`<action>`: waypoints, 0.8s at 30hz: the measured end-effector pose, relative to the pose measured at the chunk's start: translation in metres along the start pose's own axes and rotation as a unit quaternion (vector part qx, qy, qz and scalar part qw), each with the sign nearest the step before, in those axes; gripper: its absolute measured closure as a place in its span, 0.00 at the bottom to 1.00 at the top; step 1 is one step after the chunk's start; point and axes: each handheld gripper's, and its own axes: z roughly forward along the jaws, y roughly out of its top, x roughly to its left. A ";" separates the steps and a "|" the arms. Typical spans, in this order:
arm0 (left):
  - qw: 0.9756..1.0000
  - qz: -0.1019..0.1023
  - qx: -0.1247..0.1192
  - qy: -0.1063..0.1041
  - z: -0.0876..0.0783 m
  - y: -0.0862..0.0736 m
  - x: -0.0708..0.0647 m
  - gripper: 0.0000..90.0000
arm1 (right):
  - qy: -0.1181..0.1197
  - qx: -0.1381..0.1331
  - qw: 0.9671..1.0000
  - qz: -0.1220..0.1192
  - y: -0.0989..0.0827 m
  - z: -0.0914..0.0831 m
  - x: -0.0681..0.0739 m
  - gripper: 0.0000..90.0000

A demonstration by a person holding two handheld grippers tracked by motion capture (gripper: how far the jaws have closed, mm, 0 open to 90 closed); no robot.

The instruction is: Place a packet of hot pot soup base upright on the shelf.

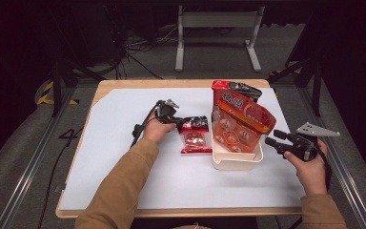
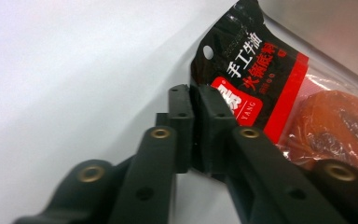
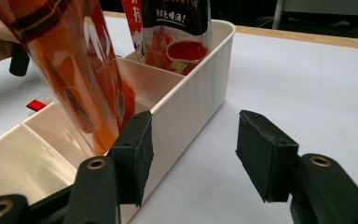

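A small red and black sauce packet (image 1: 194,137) lies flat on the white mat, left of a white divided box (image 1: 236,161). My left gripper (image 1: 185,121) is shut on the packet's black top edge (image 2: 223,60), with both pads pressed together over it (image 2: 196,105). My right gripper (image 1: 270,137) hovers at the box's right side, open, with nothing between its pads (image 3: 193,140). The box wall (image 3: 191,93) stands just left of that gap. A large orange packet (image 1: 243,117) leans upright in the box, and a red and black one (image 1: 236,88) stands behind it.
The white mat (image 1: 124,157) covers most of the wooden table (image 1: 171,212). A grey metal stand (image 1: 217,33) and cables (image 1: 138,47) lie on the floor beyond the far edge. The box's near compartment (image 3: 23,158) holds nothing.
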 end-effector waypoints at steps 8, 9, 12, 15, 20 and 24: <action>1.000 0.007 -0.010 0.003 -0.009 0.001 -0.004 1.00 | 0.000 -0.002 1.000 0.000 0.000 -0.001 -0.001 0.52; 1.000 0.006 -0.012 0.002 -0.011 0.001 -0.004 1.00 | 0.000 -0.003 1.000 0.000 0.000 -0.002 -0.001 0.52; 1.000 0.005 -0.018 -0.003 -0.017 0.002 -0.005 1.00 | 0.000 -0.005 1.000 0.001 0.000 -0.002 -0.001 0.52; 1.000 0.007 -0.027 -0.006 -0.027 0.003 -0.008 1.00 | 0.000 -0.007 1.000 0.000 0.001 -0.004 -0.002 0.52; 0.998 0.013 -0.051 -0.019 -0.047 0.001 -0.014 1.00 | -0.002 -0.010 1.000 0.001 0.001 -0.005 -0.003 0.52; 0.997 0.023 -0.069 -0.024 -0.061 0.000 -0.023 1.00 | -0.003 -0.010 1.000 -0.001 0.001 -0.005 -0.002 0.52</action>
